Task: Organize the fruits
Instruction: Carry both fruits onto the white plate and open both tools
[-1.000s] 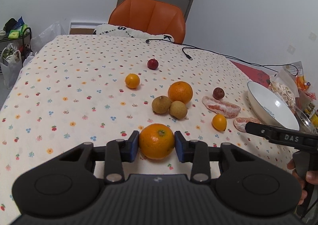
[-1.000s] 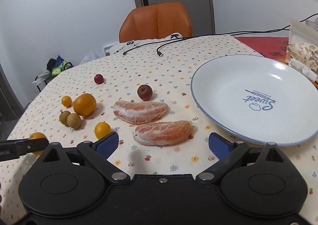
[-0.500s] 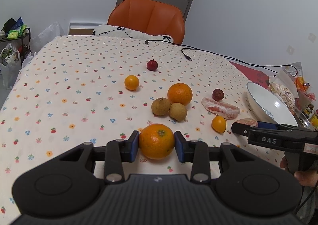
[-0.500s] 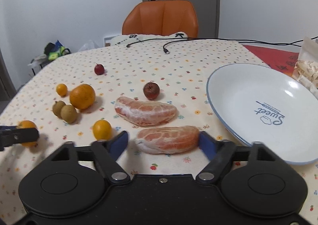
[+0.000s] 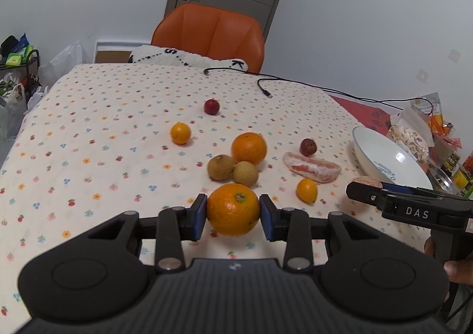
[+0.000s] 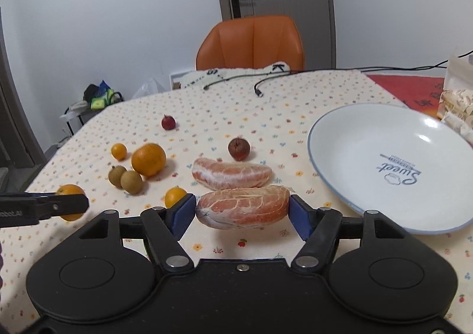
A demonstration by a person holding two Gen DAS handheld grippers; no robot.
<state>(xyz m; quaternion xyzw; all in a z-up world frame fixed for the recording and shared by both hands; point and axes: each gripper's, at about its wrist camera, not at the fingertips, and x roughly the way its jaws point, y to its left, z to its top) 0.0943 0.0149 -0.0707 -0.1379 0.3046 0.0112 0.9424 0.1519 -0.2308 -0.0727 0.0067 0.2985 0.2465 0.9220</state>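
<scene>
My left gripper (image 5: pixel 233 214) is shut on a large orange (image 5: pixel 233 209), low over the flowered tablecloth. My right gripper (image 6: pixel 241 213) is shut on a peeled pink citrus segment (image 6: pixel 243 206), held just above the cloth with its shadow beneath. A second peeled segment (image 6: pixel 230 176) lies right behind it. The white plate (image 6: pixel 384 142) sits empty to the right. Left of the segments are another large orange (image 6: pixel 148 159), two brown round fruits (image 6: pixel 125 179), two small orange fruits (image 6: pixel 175 196) (image 6: pixel 118 151) and two dark red fruits (image 6: pixel 239 148) (image 6: pixel 168 122).
An orange chair (image 5: pixel 210 32) with a white cushion stands at the table's far end. Black cables (image 5: pixel 266 89) trail across the far right of the cloth. Snack bags (image 5: pixel 414 136) crowd the right edge behind the plate. A person's hand (image 5: pixel 455 266) holds the right gripper's handle.
My right gripper moved forward around the near segment, shut on it and raised it slightly. The left gripper kept its hold on the orange, almost still.
</scene>
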